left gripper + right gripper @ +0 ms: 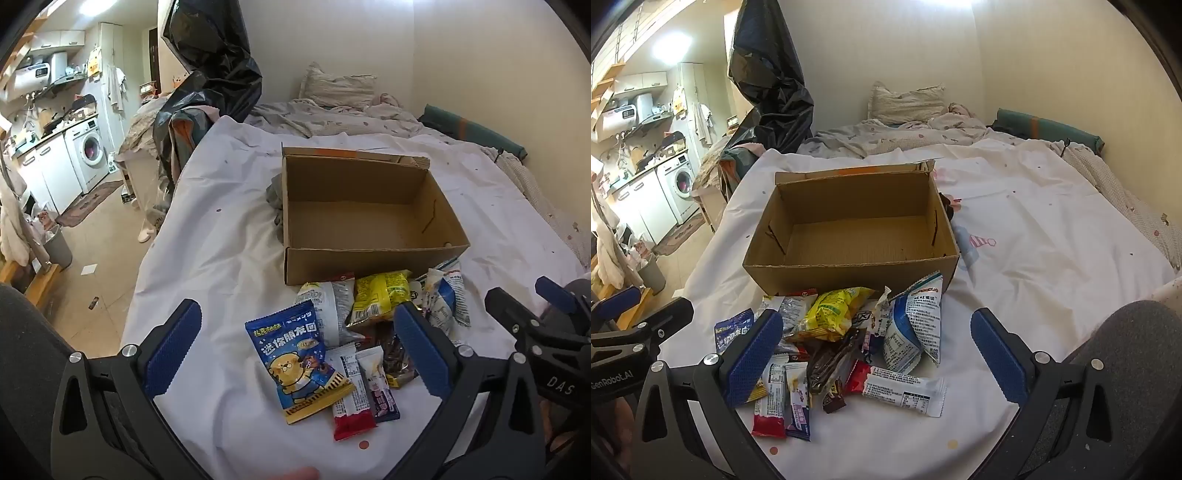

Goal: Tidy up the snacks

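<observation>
An empty cardboard box (369, 218) (849, 229) stands on the white bedsheet. Several snack packets lie in a heap just in front of it. Nearest in the left wrist view is a blue packet with a yellow cartoon animal (299, 360), beside a yellow packet (380, 297) (831, 312). A blue-and-white bag (916, 325) and a red-and-white bar (897, 387) show in the right wrist view. My left gripper (295, 350) hovers open above the blue packet. My right gripper (875, 358) is open over the heap. Neither holds anything.
The bed (1052, 240) runs back to a pillow (908, 101) and crumpled blankets by the wall. A black plastic bag (218, 62) hangs at the bed's left. A kitchen with a washing machine (90, 151) lies beyond on the left.
</observation>
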